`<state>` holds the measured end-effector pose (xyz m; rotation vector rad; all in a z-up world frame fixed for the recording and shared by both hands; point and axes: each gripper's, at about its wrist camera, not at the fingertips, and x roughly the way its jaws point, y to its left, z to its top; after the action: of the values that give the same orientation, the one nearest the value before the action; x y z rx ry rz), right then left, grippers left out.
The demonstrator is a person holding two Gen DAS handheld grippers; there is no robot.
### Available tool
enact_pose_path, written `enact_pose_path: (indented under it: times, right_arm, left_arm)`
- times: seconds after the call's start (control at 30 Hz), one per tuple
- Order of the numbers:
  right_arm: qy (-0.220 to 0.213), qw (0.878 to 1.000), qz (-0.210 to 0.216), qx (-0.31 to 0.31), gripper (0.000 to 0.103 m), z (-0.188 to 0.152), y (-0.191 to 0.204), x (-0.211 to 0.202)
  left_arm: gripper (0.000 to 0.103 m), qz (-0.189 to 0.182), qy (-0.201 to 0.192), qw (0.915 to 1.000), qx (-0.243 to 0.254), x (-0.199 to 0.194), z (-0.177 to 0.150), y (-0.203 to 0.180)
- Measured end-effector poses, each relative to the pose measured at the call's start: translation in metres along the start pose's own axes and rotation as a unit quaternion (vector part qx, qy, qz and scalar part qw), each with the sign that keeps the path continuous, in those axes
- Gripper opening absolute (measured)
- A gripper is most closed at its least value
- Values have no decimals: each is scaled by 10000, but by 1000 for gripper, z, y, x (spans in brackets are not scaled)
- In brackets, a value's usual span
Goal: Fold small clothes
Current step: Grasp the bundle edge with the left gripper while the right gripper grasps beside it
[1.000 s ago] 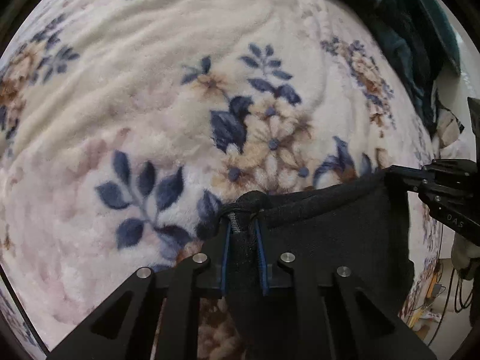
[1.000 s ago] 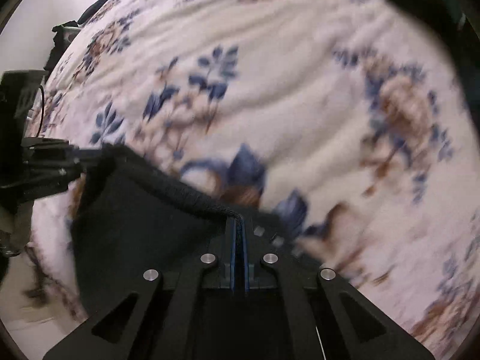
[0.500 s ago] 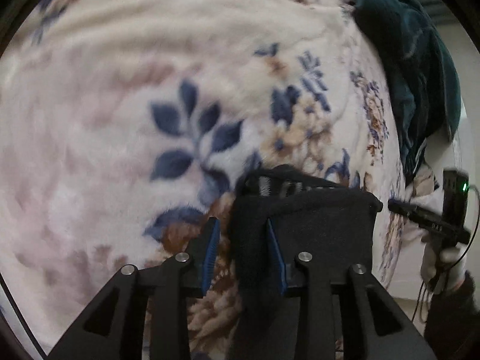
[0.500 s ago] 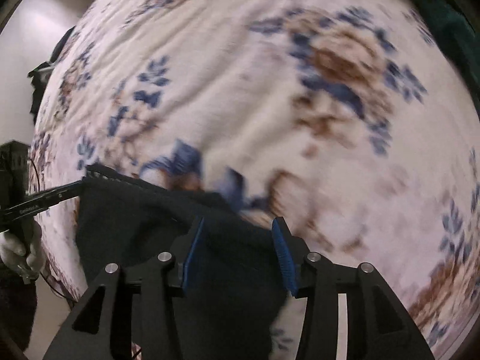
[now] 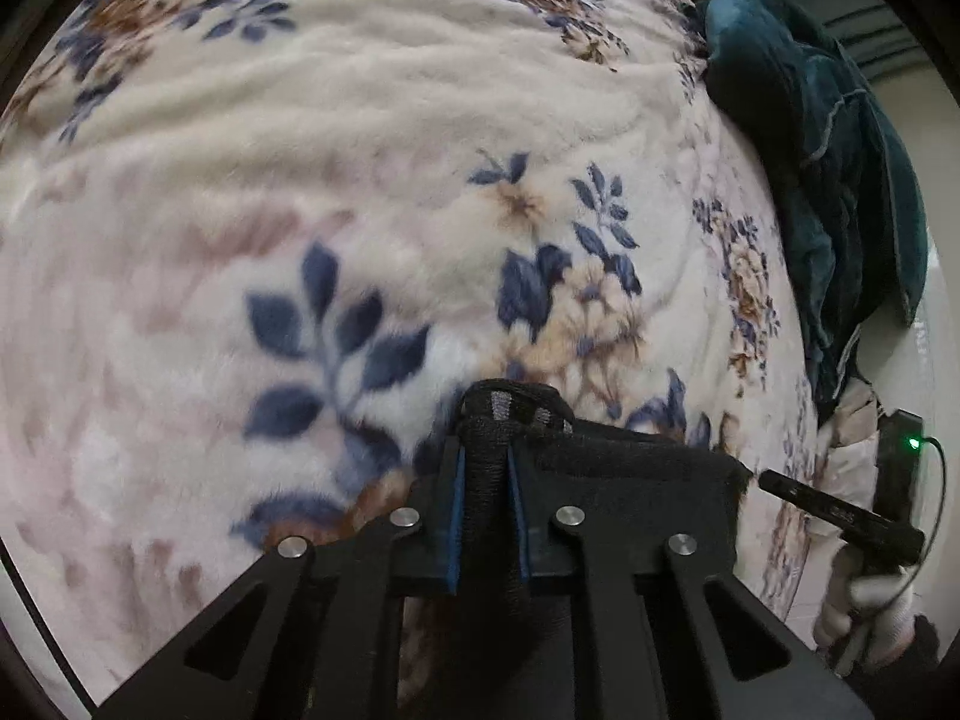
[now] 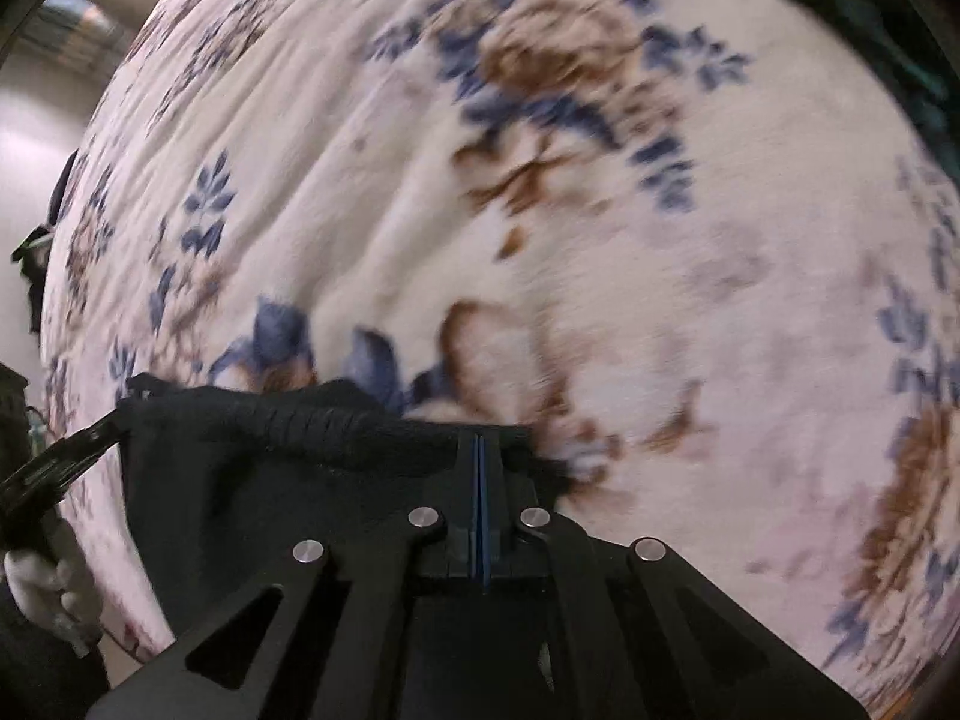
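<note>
Left wrist view: the left gripper [image 5: 485,465] has its blue-padded jaws clamped on a bunched fold of a black knit garment [image 5: 636,492], whose ribbed edge with pale grey marks pokes up just above the fingertips. The rest of the cloth spreads to the right across the gripper's frame and lies on a cream fleece blanket with blue and tan flowers [image 5: 336,138]. At the cloth's far right corner the tip of the right gripper [image 5: 765,478] sits just beside the fabric edge; from here it cannot be told whether that tip touches the cloth. A hand in a white glove [image 5: 864,606] holds that tool, and a small green light [image 5: 913,443] glows on its body. A dark teal blanket [image 5: 834,156] is heaped at the upper right edge of the bed.

Right wrist view: the right gripper [image 6: 481,450] has its jaws pressed together, the blue pads meeting at a thin line, right at the upper edge of the black knit garment [image 6: 288,492]. Whether a layer of cloth is caught between them cannot be told. The garment stretches left to the left gripper [image 6: 117,429], which meets its opposite corner. The floral blanket [image 6: 600,210] behind is motion-blurred.
</note>
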<state>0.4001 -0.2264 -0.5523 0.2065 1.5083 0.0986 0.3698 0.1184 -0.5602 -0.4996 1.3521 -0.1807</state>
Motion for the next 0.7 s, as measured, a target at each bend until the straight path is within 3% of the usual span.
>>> enact_pose_path:
  times: [0.13, 0.2, 0.27, 0.33, 0.37, 0.43, 0.53, 0.7]
  right_arm:
    - [184, 9991, -36, -391, 0, 1, 6, -8]
    - [344, 9970, 210, -656, 1, 4, 18, -17]
    - [426, 9920, 595, -1024, 5, 6, 44, -25]
    - [401, 9847, 857, -1464, 46, 10, 82, -30]
    - [405, 9815, 935, -1619, 49, 12, 100, -28]
    - [536, 9719, 1131, -1992, 49, 18, 144, -17]
    - [622, 9579, 1100, -2579, 49, 23, 204, 7]
    - [982, 9271, 695, -3550, 47, 14, 279, 56]
  left_arm:
    - [12, 11, 142, 9999, -68, 10, 3, 8]
    - [18, 37, 204, 9996, -196, 0, -1, 12]
    - [26, 346, 75, 9992, -189, -17, -11, 15]
    - [30, 945, -90, 9953, -178, -32, -25, 19]
    - [37, 1121, -104, 9934, -212, -35, -29, 21]
    - [43, 1595, -160, 9863, -389, -43, -43, 29]
    - [43, 2065, -158, 9771, -492, -41, -59, 37]
    - [47, 2122, 22, 9748, -682, -24, -73, 55]
